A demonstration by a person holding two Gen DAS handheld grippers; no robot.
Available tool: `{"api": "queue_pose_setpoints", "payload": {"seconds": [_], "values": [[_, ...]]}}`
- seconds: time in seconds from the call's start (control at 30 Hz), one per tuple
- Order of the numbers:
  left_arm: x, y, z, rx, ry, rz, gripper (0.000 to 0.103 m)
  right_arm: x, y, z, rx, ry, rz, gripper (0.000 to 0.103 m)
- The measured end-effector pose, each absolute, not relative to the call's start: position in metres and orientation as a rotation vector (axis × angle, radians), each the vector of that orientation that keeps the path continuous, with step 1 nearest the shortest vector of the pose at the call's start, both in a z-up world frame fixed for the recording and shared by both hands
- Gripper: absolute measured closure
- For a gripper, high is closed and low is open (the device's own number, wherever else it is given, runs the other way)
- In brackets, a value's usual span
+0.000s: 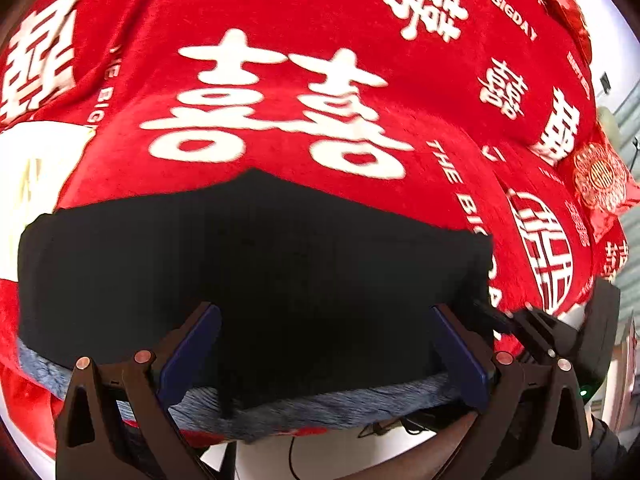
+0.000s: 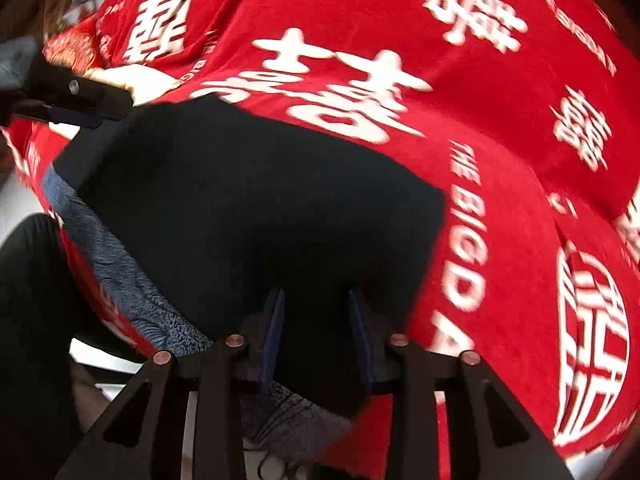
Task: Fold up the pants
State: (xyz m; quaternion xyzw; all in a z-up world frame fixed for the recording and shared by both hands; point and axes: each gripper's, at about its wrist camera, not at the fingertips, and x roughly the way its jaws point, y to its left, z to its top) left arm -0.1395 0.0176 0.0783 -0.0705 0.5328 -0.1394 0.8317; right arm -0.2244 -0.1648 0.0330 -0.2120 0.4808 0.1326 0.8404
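pants [image 1: 248,264] lie folded into a black block at the near edge of the red blanket [image 1: 280,8]. your left gripper [image 1: 324,320] is spread wide over them; your right gripper [image 2: 316,300] looks half-closed around cloth, though blur hides any pinch. press flat, square the edges.

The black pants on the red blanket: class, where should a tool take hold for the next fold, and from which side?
Grip the black pants at the near edge, where the grey-blue lining shows, coming in low from the blanket's near side. The layers stack flat and end there, so fingers can slide around them. The left tool stands open over this edge.
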Motion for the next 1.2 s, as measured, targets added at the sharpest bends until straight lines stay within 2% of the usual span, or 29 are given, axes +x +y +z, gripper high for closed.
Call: {"api": "queue_pose_setpoints", "payload": {"seconds": [0.17, 0.33, 0.43, 0.57, 0.77, 0.8, 0.83, 0.87, 0.93, 1.07, 1.2], "values": [[-0.143, 0.002, 0.052, -0.109, 1.192, -0.307, 0.0, -0.23, -0.18, 0.052, -0.386, 1.026, 0.324, 0.066], [-0.141, -0.006, 0.034, -0.052, 1.206, -0.281, 0.0, -0.223, -0.212, 0.08, -0.289, 0.943, 0.281, 0.066], [-0.142, -0.011, 0.031, -0.016, 1.202, -0.273, 0.0, -0.199, -0.21, 0.076, -0.296, 0.944, 0.278, 0.066], [-0.141, -0.01, 0.028, 0.001, 1.193, -0.268, 0.0, -0.169, -0.204, 0.042, -0.303, 1.032, 0.26, 0.066], [-0.143, -0.014, 0.026, 0.033, 1.175, -0.262, 0.0, -0.186, -0.204, 0.061, -0.342, 1.024, 0.273, 0.065], [-0.143, -0.014, 0.026, 0.036, 1.174, -0.26, 0.0, -0.192, -0.205, 0.064, -0.345, 1.024, 0.275, 0.063], [-0.143, -0.015, 0.026, 0.038, 1.173, -0.26, 0.0, -0.202, -0.206, 0.067, -0.353, 1.022, 0.276, 0.057], [-0.143, -0.015, 0.026, 0.04, 1.171, -0.261, 0.0, -0.212, -0.207, 0.069, -0.364, 1.017, 0.282, 0.045], [-0.144, -0.016, 0.025, 0.05, 1.166, -0.262, 0.0, -0.232, -0.205, 0.07, -0.386, 1.007, 0.309, 0.031], [-0.146, -0.021, 0.024, 0.084, 1.159, -0.248, 0.0, -0.253, -0.189, 0.035, -0.53, 1.052, 0.29, 0.031], [-0.148, -0.017, 0.029, 0.062, 1.161, -0.252, 0.0, -0.245, -0.189, 0.03, -0.474, 1.084, 0.262, 0.03]]}}
